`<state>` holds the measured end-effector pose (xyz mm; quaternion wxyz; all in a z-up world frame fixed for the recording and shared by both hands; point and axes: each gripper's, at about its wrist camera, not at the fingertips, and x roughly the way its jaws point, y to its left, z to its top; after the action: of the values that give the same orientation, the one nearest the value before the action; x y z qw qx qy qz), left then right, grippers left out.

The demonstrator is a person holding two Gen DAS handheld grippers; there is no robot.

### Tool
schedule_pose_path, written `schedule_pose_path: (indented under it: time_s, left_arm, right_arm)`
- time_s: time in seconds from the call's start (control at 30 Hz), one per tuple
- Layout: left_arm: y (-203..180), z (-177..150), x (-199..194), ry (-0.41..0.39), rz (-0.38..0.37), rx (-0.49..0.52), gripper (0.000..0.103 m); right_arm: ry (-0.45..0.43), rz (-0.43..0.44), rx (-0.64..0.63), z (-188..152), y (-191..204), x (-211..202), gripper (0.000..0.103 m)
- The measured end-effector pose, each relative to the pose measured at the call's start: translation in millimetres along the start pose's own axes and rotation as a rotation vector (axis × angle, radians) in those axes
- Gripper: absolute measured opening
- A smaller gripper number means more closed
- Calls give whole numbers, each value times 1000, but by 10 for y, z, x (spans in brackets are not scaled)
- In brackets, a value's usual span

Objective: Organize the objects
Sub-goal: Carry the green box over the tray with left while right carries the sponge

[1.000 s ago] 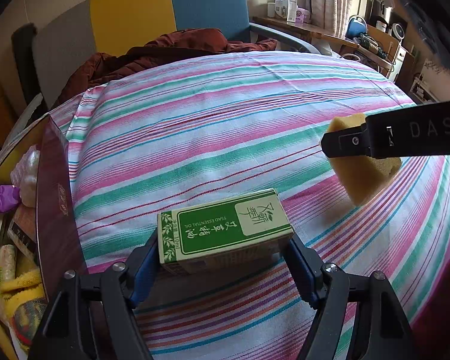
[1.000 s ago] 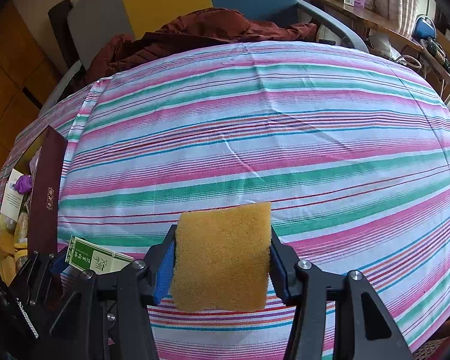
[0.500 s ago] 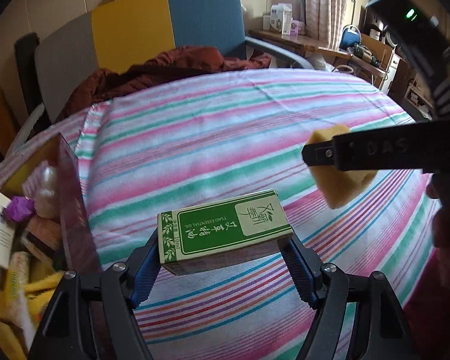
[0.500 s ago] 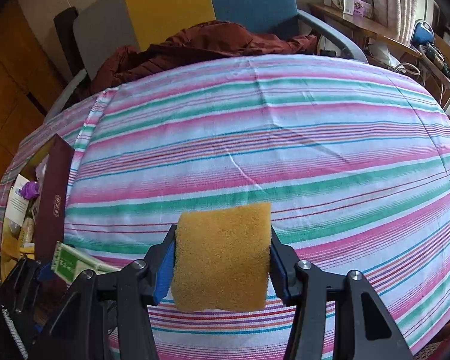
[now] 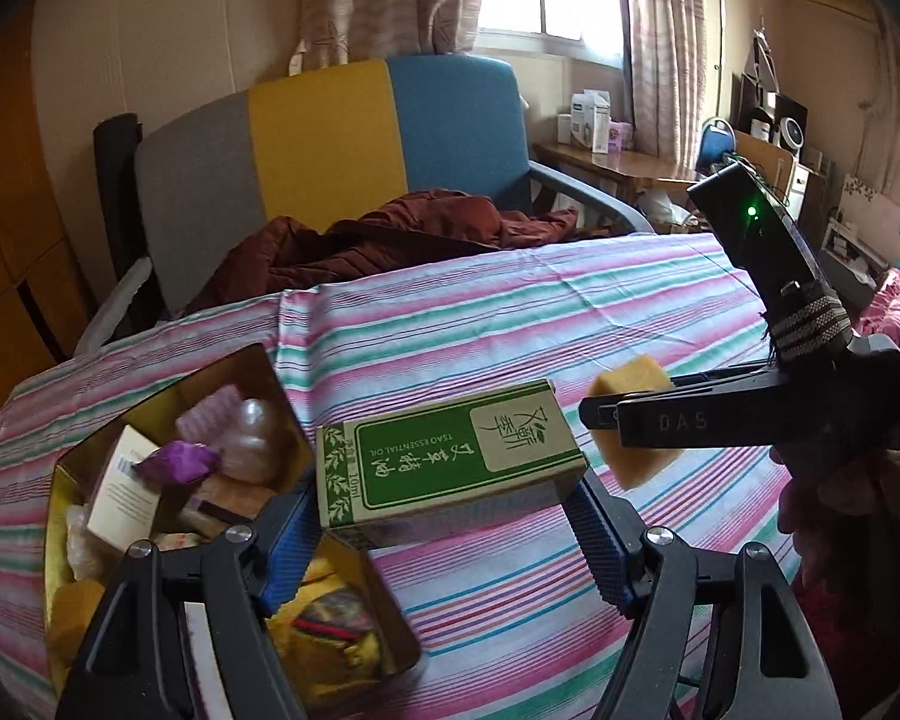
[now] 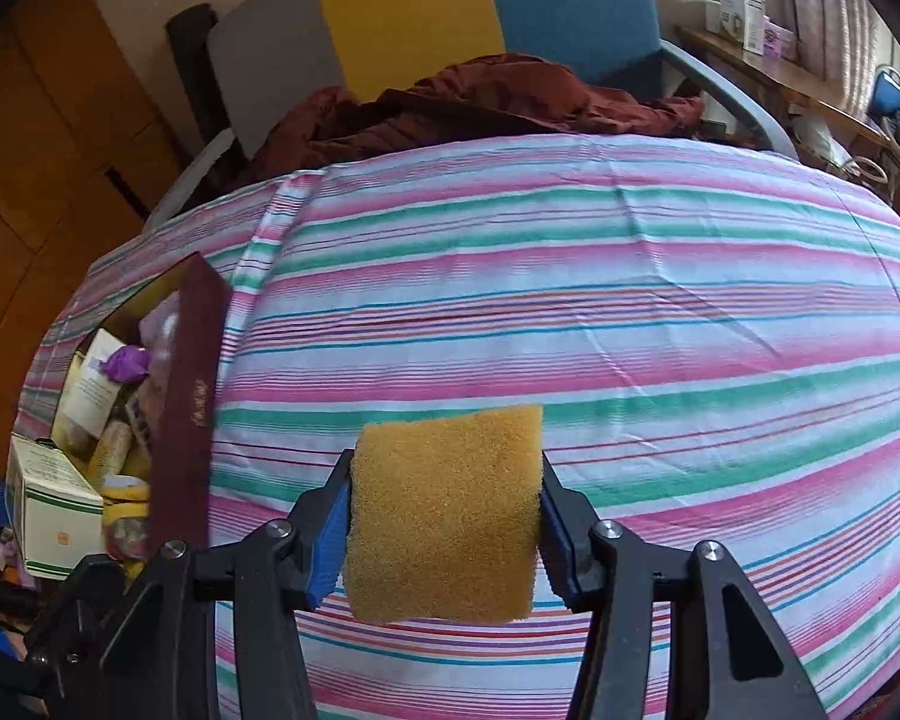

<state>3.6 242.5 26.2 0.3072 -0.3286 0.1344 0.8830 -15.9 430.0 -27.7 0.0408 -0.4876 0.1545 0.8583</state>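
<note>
The left gripper (image 5: pixel 450 510) clamps a green carton (image 5: pixel 450 459) beside the open storage box (image 5: pixel 354 591) — the right gripper (image 6: pixel 441 525) squeezes a yellow sponge (image 6: pixel 444 513) above the striped cloth (image 6: pixel 570 300).

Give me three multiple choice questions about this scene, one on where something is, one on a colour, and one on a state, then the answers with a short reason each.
1. Where is the open storage box relative to the left gripper?
A. to its left
B. to its right
C. on the armchair

2. What colour is the sponge?
A. blue
B. orange-yellow
C. white

3. What is the state of the right gripper?
A. open and empty
B. shut on the sponge
C. resting on the striped cloth

Answers:
1 A: the box sits at the left of the left wrist view, beside the held green carton.
2 B: its foam shows orange-yellow in both views.
3 B: both pads press the sponge's sides, above the cloth.
</note>
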Motion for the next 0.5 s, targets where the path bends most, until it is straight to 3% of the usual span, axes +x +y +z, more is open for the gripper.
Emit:
schedule_pose_path:
  time_s: [0.5]
  left_arm:
    - [718,-210,-210,3,100,-126,76]
  right_arm:
    - [-24,133,-127,189,1048,15,54]
